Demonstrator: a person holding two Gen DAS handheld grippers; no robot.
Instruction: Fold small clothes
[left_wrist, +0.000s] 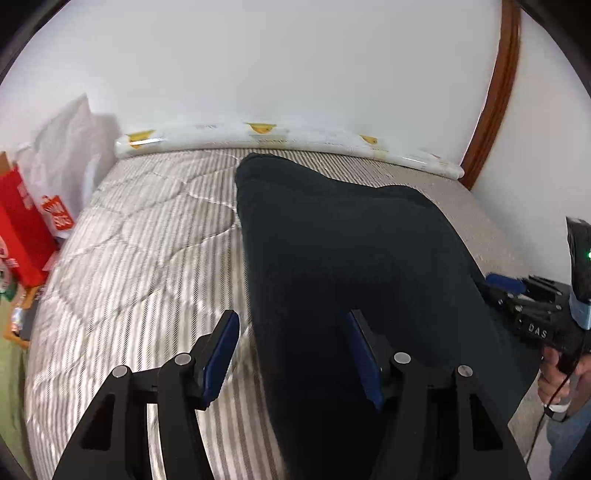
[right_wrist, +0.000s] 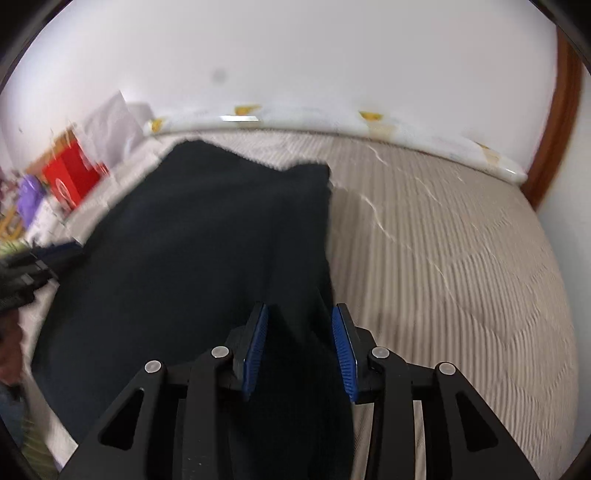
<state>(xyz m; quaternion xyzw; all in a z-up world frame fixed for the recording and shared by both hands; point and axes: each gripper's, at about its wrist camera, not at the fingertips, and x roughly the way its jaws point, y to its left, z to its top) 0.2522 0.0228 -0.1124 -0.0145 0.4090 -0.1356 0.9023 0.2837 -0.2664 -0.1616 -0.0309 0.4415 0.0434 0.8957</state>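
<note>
A dark navy garment (left_wrist: 351, 266) lies spread on the striped mattress (left_wrist: 147, 258). My left gripper (left_wrist: 291, 325) is open, its jaws wide apart over the garment's near left edge. My right gripper (right_wrist: 299, 317) is open, its blue pads either side of a raised fold at the garment's (right_wrist: 207, 236) near right edge, with a gap to the cloth on both sides. The right gripper also shows in the left wrist view (left_wrist: 517, 295) at the garment's right side, held by a hand.
A white wall and a rolled white mat with yellow prints (left_wrist: 280, 138) line the far edge. A red box (left_wrist: 22, 236) and white bags (left_wrist: 70, 155) stand at the left. A brown door frame (left_wrist: 495, 92) is at the right.
</note>
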